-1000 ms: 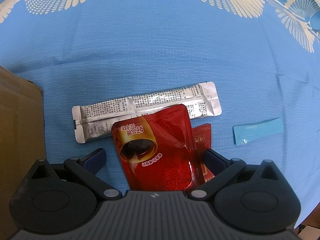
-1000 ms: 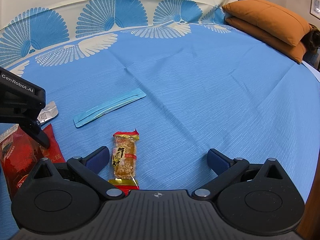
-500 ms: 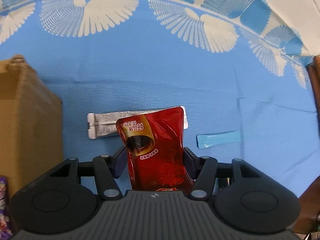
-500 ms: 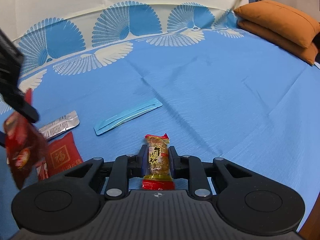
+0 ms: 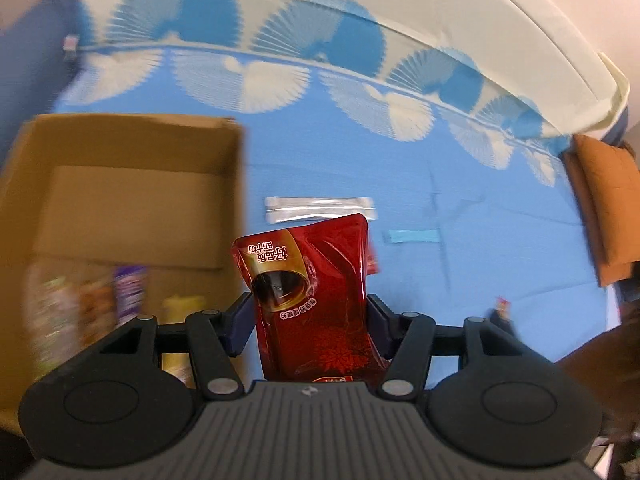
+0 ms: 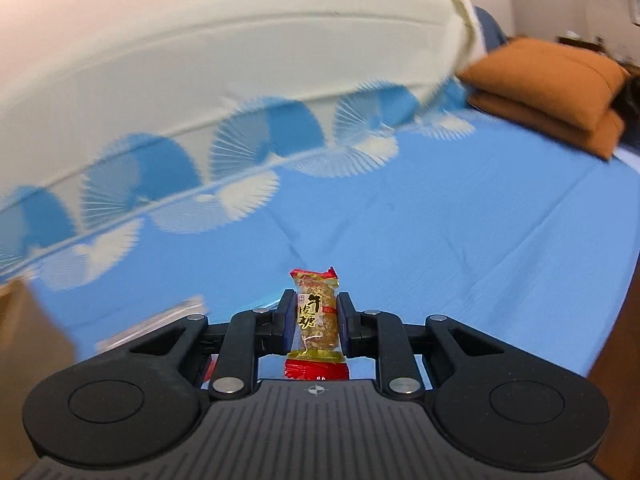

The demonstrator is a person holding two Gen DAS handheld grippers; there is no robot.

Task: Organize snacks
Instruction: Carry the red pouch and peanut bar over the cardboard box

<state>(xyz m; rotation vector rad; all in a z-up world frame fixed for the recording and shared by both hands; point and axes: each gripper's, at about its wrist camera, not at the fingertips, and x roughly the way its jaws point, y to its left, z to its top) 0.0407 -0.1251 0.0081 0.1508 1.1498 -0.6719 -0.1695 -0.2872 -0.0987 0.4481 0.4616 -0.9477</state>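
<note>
My left gripper [image 5: 310, 322] is shut on a red foil pouch [image 5: 310, 280], held up above the blue bedspread [image 5: 360, 168]. An open cardboard box [image 5: 132, 184] with several blurred snack packs in its bottom lies to the left of that gripper. A silver stick pack [image 5: 320, 208], a pale blue sachet [image 5: 412, 236] and the corner of a small red packet [image 5: 372, 262] lie on the bedspread beyond the pouch. My right gripper [image 6: 316, 316] is shut on a small peanut candy bar [image 6: 317, 314] with red ends, lifted off the bedspread [image 6: 440, 232].
Orange cushions [image 6: 552, 92] [image 5: 604, 200] are stacked at the far right of the bed. A cream headboard [image 6: 240, 60] runs along the back. A corner of the cardboard box [image 6: 24, 328] shows at the left edge of the right wrist view.
Both grippers closed on their snacks and rose off the bed. The left one carried the red pouch up and toward the box, whose inside has come into view.
</note>
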